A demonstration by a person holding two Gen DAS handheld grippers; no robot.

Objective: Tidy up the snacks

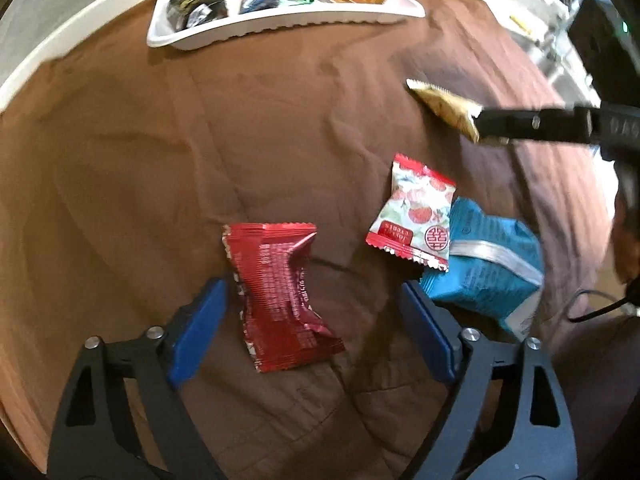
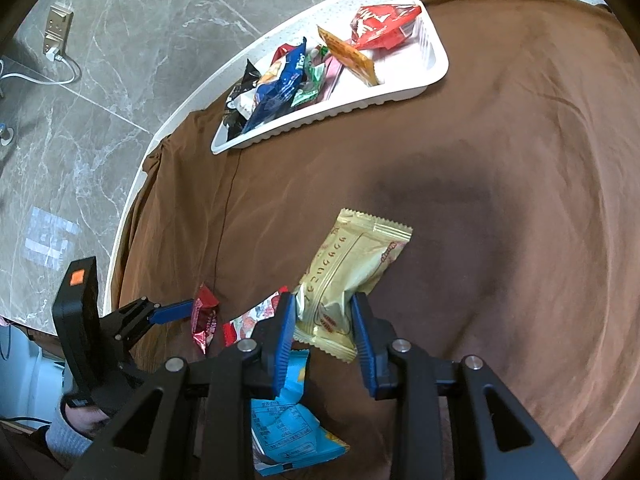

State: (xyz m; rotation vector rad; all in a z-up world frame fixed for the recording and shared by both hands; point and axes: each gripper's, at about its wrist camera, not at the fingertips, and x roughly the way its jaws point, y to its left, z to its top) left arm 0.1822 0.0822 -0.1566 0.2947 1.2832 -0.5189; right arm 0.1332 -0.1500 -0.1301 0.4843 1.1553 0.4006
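Blue-padded left gripper (image 1: 312,292), jaws wide, straddles a crinkled red foil packet (image 1: 280,296); right gripper (image 2: 324,316) clamps a pale gold wrapper (image 2: 348,276) at two o'clock.

I see a brown cloth (image 2: 500,184) draped over a round white table (image 2: 132,196), its rim bare along the far edge. Below lies grey marble-look floor tile (image 2: 120,60), with a power strip (image 2: 56,30) and white cable (image 2: 38,76).

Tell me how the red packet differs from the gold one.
The red packet lies crumpled on the brown cloth between the open left claw; the gold packet is smoother and pinched by the right claw. Both are sealed snack wrappers outside the white tray.
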